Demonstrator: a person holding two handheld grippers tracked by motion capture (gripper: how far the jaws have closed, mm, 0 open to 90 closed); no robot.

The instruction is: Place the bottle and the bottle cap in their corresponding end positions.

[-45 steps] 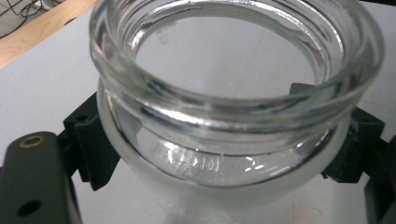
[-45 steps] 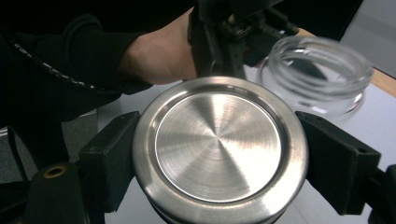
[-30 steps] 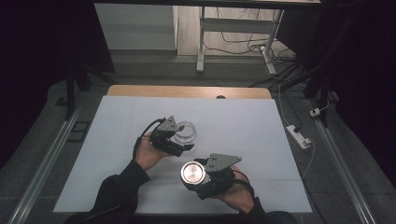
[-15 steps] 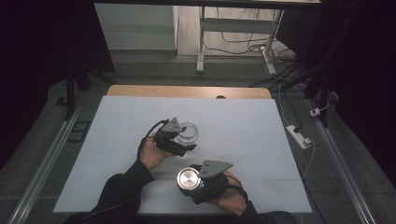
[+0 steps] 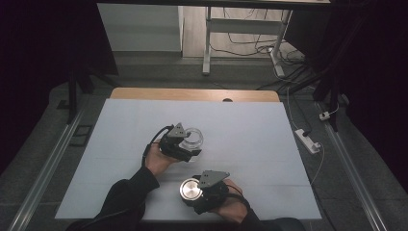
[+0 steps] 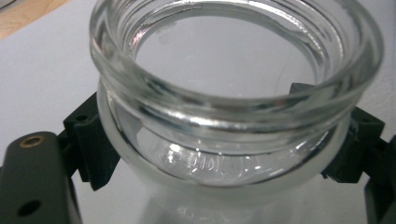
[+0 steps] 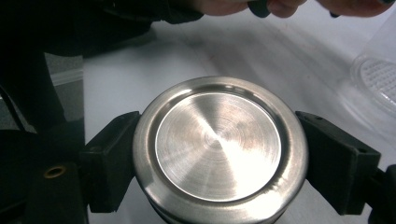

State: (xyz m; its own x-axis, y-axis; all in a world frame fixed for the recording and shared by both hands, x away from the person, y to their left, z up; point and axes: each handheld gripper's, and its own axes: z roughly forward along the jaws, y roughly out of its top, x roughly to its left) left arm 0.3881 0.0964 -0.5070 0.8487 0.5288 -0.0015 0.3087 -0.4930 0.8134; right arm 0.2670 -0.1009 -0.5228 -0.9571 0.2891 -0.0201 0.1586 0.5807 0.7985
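A clear glass jar with an open threaded mouth stands near the middle of the white table. My left gripper is shut on the jar just below its rim, one black pad on each side. Nearer the front edge, my right gripper is shut on a round brushed-metal lid. In the right gripper view the metal lid sits flat side toward the camera between both black pads, and the jar's base shows at the right edge.
The white table has a wooden strip along its far edge. A white power strip and cables lie on the floor to the right. A table frame stands beyond.
My right gripper has carried the metal lid left and toward the front edge, away from the jar. The left gripper and the jar have stayed in place.
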